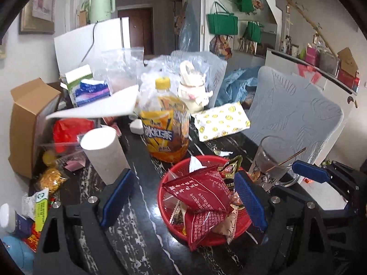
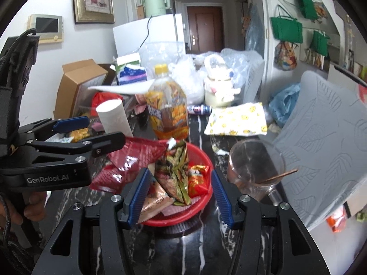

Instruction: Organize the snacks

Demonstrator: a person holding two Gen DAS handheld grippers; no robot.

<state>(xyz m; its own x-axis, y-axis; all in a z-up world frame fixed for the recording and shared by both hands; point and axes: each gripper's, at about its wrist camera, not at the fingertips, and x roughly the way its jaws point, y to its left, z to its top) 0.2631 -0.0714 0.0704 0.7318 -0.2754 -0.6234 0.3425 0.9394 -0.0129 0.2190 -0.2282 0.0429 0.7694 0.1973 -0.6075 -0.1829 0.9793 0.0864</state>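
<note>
Both tongs hang open and empty over the red basket (image 1: 170,215) of snack packets (image 2: 174,171) on the dark tabletop (image 1: 137,236): left tongs (image 1: 183,194) spread wide, right tongs (image 2: 180,197) narrower, near the iced tea bottle (image 1: 164,123)

Even, soft daylight, fairly bright, no hard shadows. Glossy desk (image 1: 142,224) ahead of the gripper shows pale glare streaks. Strong fisheye bend and black vignette at corners. Right wrist view is motion-smeared around the basket (image 2: 201,158); left wrist view sharper.
</note>
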